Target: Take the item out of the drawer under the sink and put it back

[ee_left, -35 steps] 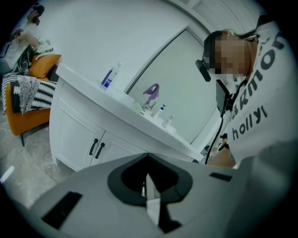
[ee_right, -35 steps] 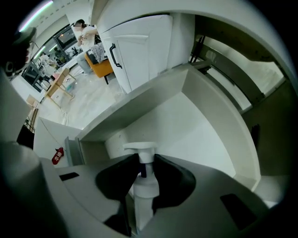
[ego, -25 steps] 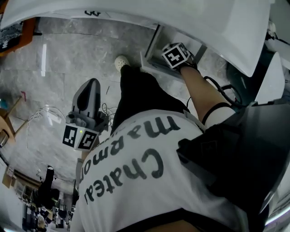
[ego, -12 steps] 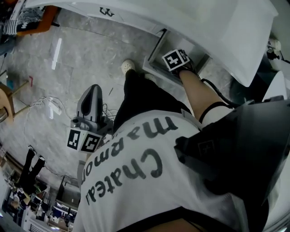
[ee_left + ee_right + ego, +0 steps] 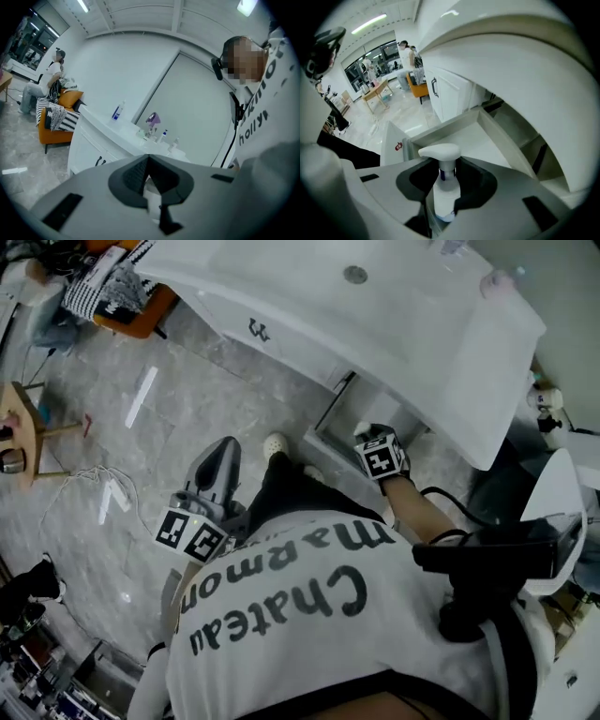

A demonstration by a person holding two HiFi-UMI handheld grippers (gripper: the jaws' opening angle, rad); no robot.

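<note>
A white pump bottle (image 5: pixel 445 180) stands upright between the jaws of my right gripper (image 5: pixel 443 190), and both pads press on its body. It hangs just over the open white drawer (image 5: pixel 461 133) under the sink counter (image 5: pixel 511 70). In the head view my right gripper (image 5: pixel 367 435) is at the drawer (image 5: pixel 330 430), below the edge of the white sink (image 5: pixel 375 315); the bottle is hidden there. My left gripper (image 5: pixel 223 451) is held by the person's left leg, away from the drawer. Its jaws (image 5: pixel 149 161) meet with nothing between them and point up toward the counter.
An orange chair with a striped cloth (image 5: pixel 112 292) and a wooden table (image 5: pixel 23 427) stand at the far left. White cables (image 5: pixel 105 493) lie on the grey marble floor. Bottles (image 5: pixel 117 112) stand on the counter top. People sit and stand in the background.
The head view has pulled back and tilted, so more of the sink top shows. My right gripper has stayed at the drawer with the bottle; the left one is still beside the leg.
</note>
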